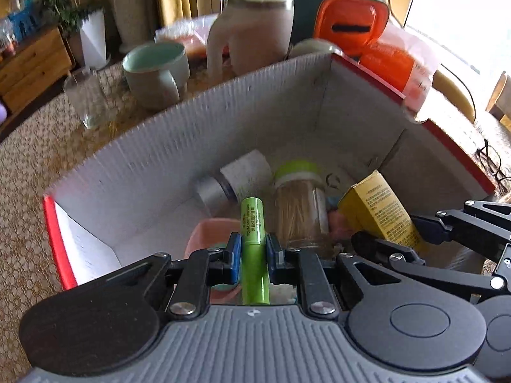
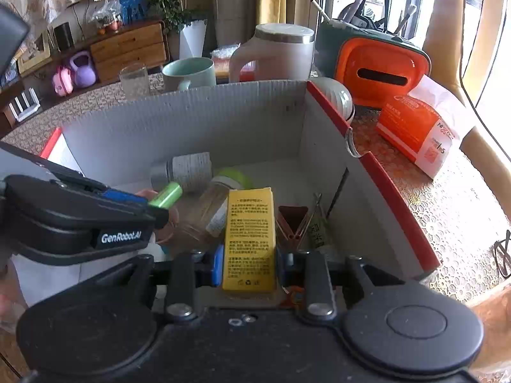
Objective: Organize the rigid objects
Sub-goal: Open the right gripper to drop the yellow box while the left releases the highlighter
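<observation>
My left gripper (image 1: pixel 253 252) is shut on a green lip-balm tube (image 1: pixel 253 233), held over the inside of a red-edged cardboard box (image 1: pixel 191 134). The same tube (image 2: pixel 167 195) pokes out of that gripper at the left of the right wrist view. My right gripper (image 2: pixel 249 263) is shut on a yellow carton (image 2: pixel 250 239), also above the box (image 2: pixel 207 121); the carton (image 1: pixel 380 210) shows at the right of the left view. On the box floor lie a white bottle with a silver cap (image 1: pixel 236 178), a green-lidded toothpick jar (image 1: pixel 300 204) and a pink dish (image 1: pixel 207 233).
Behind the box stand a pale green mug (image 1: pixel 156 70), a beige jug (image 1: pixel 255 32), a clear glass (image 1: pixel 86 99) and an orange-fronted holder (image 2: pixel 380 73). An orange packet (image 2: pixel 418 131) lies to the right on the patterned tablecloth. Glasses (image 2: pixel 503 252) lie near the table's right edge.
</observation>
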Action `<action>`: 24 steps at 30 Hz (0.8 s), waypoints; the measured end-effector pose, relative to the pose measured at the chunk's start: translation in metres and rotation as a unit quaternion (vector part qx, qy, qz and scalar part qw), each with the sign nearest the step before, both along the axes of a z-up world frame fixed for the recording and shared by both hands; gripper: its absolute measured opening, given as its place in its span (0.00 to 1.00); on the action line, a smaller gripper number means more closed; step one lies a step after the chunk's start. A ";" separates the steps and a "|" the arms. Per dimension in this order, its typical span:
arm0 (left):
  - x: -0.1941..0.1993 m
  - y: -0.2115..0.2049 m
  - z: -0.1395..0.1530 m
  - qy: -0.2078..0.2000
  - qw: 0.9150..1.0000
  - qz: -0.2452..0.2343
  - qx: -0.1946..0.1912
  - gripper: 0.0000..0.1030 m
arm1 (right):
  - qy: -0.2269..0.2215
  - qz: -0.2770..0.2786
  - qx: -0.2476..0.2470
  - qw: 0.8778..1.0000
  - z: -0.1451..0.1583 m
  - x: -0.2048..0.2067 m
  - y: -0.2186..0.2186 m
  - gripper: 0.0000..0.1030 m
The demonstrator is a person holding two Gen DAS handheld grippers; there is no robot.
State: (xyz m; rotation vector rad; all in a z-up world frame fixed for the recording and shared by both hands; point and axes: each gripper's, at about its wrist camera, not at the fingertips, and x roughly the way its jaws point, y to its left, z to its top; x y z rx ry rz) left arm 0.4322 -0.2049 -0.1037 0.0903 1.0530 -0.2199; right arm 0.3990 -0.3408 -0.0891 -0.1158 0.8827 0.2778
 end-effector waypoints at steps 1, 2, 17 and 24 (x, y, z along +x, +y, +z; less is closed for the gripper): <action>0.002 0.000 -0.003 0.013 1.000 -0.001 -0.002 0.16 | 0.000 0.000 -0.001 1.000 0.000 0.000 0.001 0.29; 0.003 0.001 -0.005 0.019 1.000 0.002 -0.003 0.16 | 0.001 0.001 -0.001 1.000 0.000 0.000 0.001 0.31; -0.012 0.010 0.005 0.009 1.000 0.002 -0.023 0.16 | -0.009 -0.001 0.010 1.000 0.015 -0.013 -0.001 0.45; -0.036 0.024 0.025 -0.022 0.999 0.004 -0.043 0.17 | -0.027 0.006 0.024 0.999 0.033 -0.031 0.001 0.50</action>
